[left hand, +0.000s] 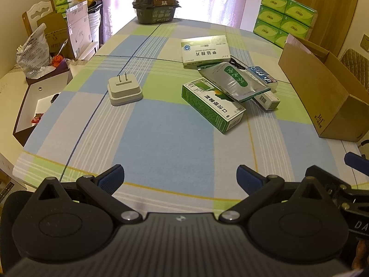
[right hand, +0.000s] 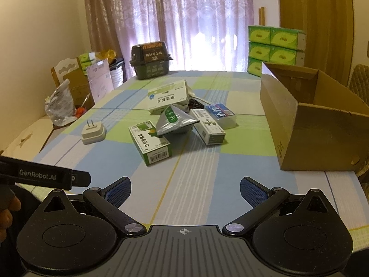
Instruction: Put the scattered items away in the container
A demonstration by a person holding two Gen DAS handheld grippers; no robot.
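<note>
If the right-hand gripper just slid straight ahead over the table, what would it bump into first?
Probably the green-and-white medicine box, whose barcode end faces the right gripper. Bare checked tablecloth lies between them. Its open fingers hold nothing. Depth is hard to judge through the fisheye.

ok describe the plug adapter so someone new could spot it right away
On the checked tablecloth, look left of the pile of medicine boxes. The white plug adapter sits alone there, touching nothing. It is the only item with two metal prongs sticking up.
</note>
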